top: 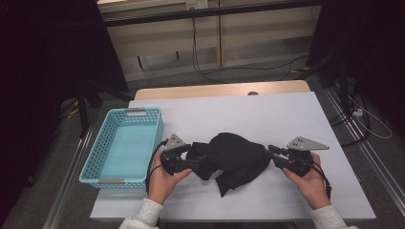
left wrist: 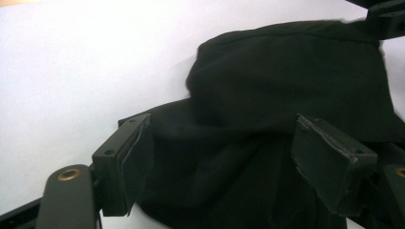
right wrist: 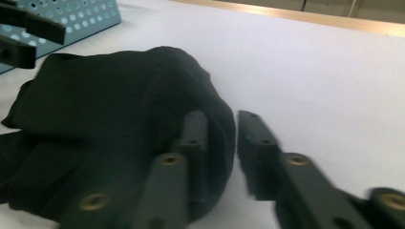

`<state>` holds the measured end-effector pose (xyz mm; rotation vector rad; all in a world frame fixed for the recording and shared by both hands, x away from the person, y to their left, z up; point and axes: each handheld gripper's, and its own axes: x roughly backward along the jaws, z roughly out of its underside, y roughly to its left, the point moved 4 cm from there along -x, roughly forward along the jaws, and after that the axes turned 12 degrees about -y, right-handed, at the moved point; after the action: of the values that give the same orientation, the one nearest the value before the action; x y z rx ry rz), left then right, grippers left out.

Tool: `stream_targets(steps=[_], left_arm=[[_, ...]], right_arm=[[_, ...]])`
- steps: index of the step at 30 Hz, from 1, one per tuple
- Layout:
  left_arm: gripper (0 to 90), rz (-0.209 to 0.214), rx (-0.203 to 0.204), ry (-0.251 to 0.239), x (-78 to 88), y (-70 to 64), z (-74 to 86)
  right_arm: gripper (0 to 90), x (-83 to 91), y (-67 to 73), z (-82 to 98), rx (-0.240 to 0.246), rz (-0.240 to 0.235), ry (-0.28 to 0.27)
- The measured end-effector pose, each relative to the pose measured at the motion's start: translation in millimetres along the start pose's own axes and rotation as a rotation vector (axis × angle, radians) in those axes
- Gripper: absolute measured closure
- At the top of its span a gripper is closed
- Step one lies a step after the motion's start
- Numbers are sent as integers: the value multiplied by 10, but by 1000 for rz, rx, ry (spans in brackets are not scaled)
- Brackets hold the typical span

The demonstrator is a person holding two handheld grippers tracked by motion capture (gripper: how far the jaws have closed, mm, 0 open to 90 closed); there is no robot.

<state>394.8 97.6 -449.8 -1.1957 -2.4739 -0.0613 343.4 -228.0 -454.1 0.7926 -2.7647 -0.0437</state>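
- Both grippers, left gripper (top: 193,160) and right gripper (top: 270,151), flank our black cloth (top: 236,157) mid-bench, jaws released.
- White bench (top: 267,114) carries a blue basket (top: 106,143) at left.
- Grey floor and cables lie beyond.
- We read no writing.

High view looks down; both gripper views closely share the black cloth (top: 234,157).

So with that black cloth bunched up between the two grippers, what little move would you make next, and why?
Probably close the left gripper on the black cloth. Its jaws stand wide apart with a fold between them, pads not pressing. The right gripper is open at the cloth's other edge, so nothing holds the cloth for lifting toward the blue basket.
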Motion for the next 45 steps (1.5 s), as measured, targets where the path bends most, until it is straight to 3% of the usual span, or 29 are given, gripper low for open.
stream_targets(steps=[4, 7, 12, 13, 17, 19, 21, 23, 24, 25, 30, 33, 35, 36, 45], left_arm=[[214, -4, -8, 1, 21, 0, 8], [213, 0, -2, -5, 36, -17, 0], [213, 7, -4, 3, 69, -42, 35], [209, 2, -2, 7, 82, -36, 45], [208, -3, 5, 5, 128, -34, 67], [207, -8, -1, 5, 152, -30, 78], [207, -9, 4, 7, 165, -36, 95], [208, -12, 2, 14, 182, -37, 113], [208, -11, 3, 12, 184, -40, 123], [208, -13, -2, 16, 192, -39, 130], [208, 4, -5, 29, 182, -75, 157], [208, 13, -7, 33, 163, -106, 165], [208, 6, -38, 43, 150, -114, 173], [208, 10, -35, 45, 143, -122, 179], [218, 43, -21, 49, 114, -161, 181]], right_arm=[[494, 0, 158, -139, 48, -44, -55], [432, -68, 338, -148, 72, -104, -43], [345, -269, 591, -65, 93, -189, 12], [313, -369, 697, -29, 119, -227, 49], [275, -509, 863, 12, 166, -267, 88], [296, -591, 957, 42, 173, -281, 107], [493, -654, 1012, 63, 219, -263, 131], [683, -682, 988, 44, 231, -242, 133], [808, -677, 958, 19, 198, -253, 119], [825, -662, 915, -15, 170, -249, 101], [838, -584, 678, -146, 115, -172, 54], [838, -530, 517, -174, 53, -138, 34], [838, -491, 404, -180, -2, -117, 17], [837, -471, 353, -179, -18, -102, 12], [834, -363, 121, -194, -65, -28, -27]])
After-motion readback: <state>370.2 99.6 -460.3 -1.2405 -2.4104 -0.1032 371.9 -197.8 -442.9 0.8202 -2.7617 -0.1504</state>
